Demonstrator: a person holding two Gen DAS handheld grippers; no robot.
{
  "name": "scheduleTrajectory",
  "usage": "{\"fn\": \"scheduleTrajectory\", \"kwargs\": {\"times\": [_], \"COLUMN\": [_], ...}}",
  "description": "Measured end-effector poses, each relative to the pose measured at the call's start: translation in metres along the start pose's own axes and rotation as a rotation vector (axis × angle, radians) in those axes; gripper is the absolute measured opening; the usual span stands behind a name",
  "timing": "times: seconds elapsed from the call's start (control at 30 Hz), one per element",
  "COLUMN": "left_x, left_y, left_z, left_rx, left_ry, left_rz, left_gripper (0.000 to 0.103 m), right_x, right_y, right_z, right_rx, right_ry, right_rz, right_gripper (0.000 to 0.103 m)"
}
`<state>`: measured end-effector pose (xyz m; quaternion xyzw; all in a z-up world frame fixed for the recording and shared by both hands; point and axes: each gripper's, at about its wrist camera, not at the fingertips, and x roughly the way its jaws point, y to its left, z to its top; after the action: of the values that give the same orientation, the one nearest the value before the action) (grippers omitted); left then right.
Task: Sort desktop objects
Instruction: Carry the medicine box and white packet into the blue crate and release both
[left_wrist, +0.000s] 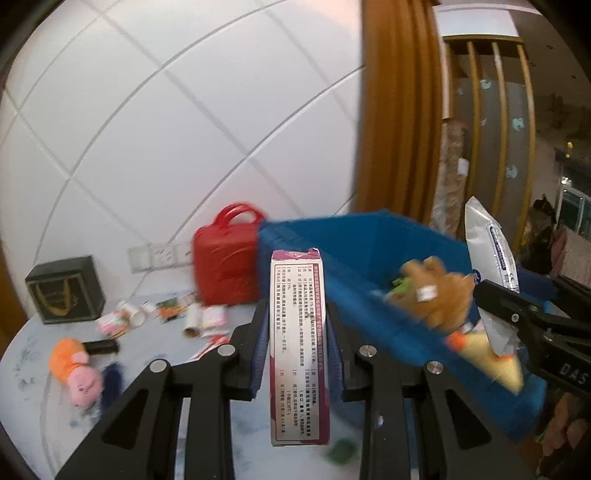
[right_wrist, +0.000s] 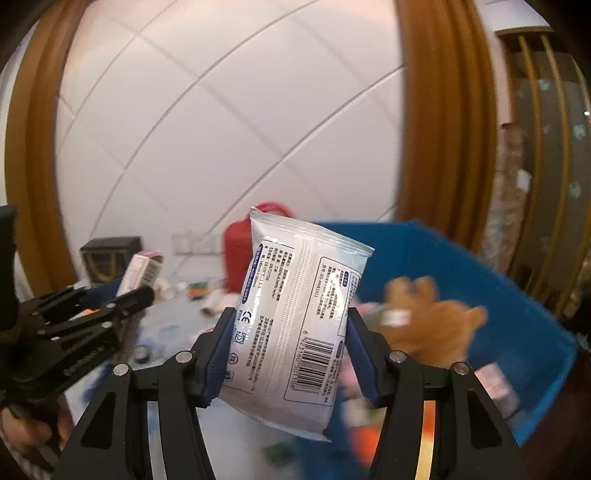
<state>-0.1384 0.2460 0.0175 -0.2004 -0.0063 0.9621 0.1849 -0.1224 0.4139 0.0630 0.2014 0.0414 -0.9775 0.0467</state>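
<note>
My left gripper (left_wrist: 297, 314) is shut on a tall white and purple carton (left_wrist: 297, 347), held upright above the table. My right gripper (right_wrist: 291, 321) is shut on a white wet-wipe packet (right_wrist: 295, 317), held upright next to the blue bin (right_wrist: 517, 306). The blue bin (left_wrist: 354, 266) holds a brown plush toy (left_wrist: 439, 295) and a yellow-orange plush (left_wrist: 491, 358). The right gripper with the packet (left_wrist: 491, 254) shows at the right of the left wrist view. The left gripper with the carton (right_wrist: 138, 275) shows at the left of the right wrist view.
On the grey-white table (left_wrist: 37, 391) lie an orange-pink pig plush (left_wrist: 75, 369), a dark blue plush (left_wrist: 110, 384), a black tube (left_wrist: 101, 347) and several small packets and rolls (left_wrist: 195, 317). A red handbag (left_wrist: 225, 258) and a black box (left_wrist: 64, 290) stand by the wall.
</note>
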Motion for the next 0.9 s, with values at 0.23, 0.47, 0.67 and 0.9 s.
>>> {"fn": "scheduleTrajectory", "kwargs": {"times": [0.23, 0.47, 0.67, 0.9], "left_x": [0.018, 0.051, 0.071, 0.087], "left_y": [-0.134, -0.234, -0.283, -0.305], "left_z": [0.017, 0.017, 0.014, 0.011], "left_rx": [0.054, 0.113, 0.168, 0.172], "left_ry": [-0.009, 0.079, 0.116, 0.144], "left_rz": [0.006, 0.000, 0.024, 0.058], "left_gripper": [0.028, 0.028, 0.028, 0.028], "right_x": [-0.009, 0.011, 0.028, 0.046], "right_y": [-0.124, -0.212, -0.259, -0.287], "right_z": [-0.002, -0.015, -0.030, -0.036], "right_rx": [-0.044, -0.057, -0.058, -0.072], "right_ry": [-0.009, 0.046, 0.082, 0.102], "right_rz": [-0.036, -0.039, -0.036, -0.041], "right_gripper": [0.057, 0.057, 0.057, 0.057]}}
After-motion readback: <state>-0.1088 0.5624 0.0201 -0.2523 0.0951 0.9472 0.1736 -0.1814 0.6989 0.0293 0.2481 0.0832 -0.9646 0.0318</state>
